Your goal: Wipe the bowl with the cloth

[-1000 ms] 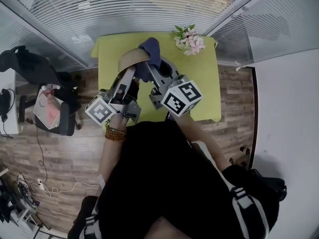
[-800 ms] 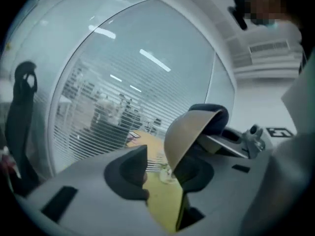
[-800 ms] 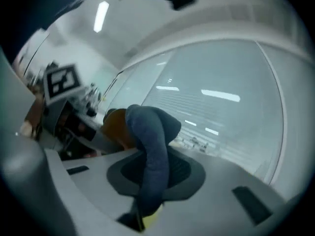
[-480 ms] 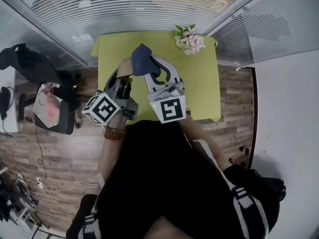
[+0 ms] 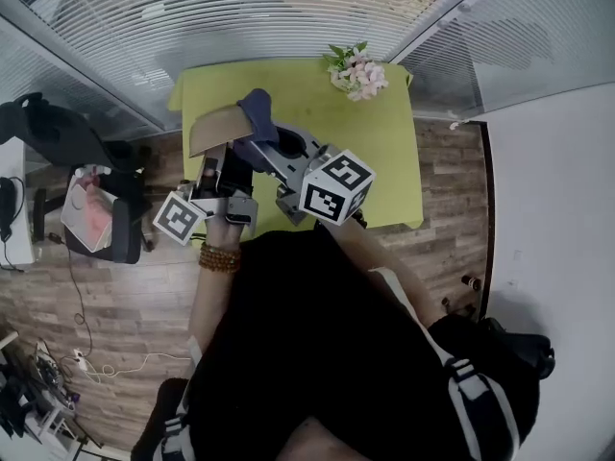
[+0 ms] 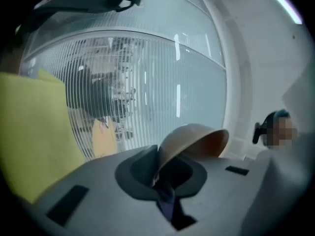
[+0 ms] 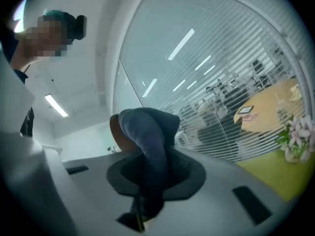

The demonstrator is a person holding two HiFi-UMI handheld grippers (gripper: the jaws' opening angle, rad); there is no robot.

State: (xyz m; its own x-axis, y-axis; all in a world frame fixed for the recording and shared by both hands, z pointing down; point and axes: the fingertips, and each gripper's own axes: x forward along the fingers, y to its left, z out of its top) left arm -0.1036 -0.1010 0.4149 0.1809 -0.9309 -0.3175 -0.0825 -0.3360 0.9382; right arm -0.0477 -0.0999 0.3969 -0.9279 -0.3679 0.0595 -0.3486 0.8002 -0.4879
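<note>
Left gripper pinched tight on bowl rim — bowl up above green worktop. Right gripper squeezing blue cloth — cloth touching bowl.

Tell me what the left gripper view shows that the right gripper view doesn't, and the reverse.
Only the left gripper view: the left gripper shut on the rim of the tan bowl. Only the right gripper view: the right gripper shut on the blue cloth, plus the flowers at the right edge. Both: the bowl (just a sliver behind the cloth in the right one), the green table and the window blinds.
</note>
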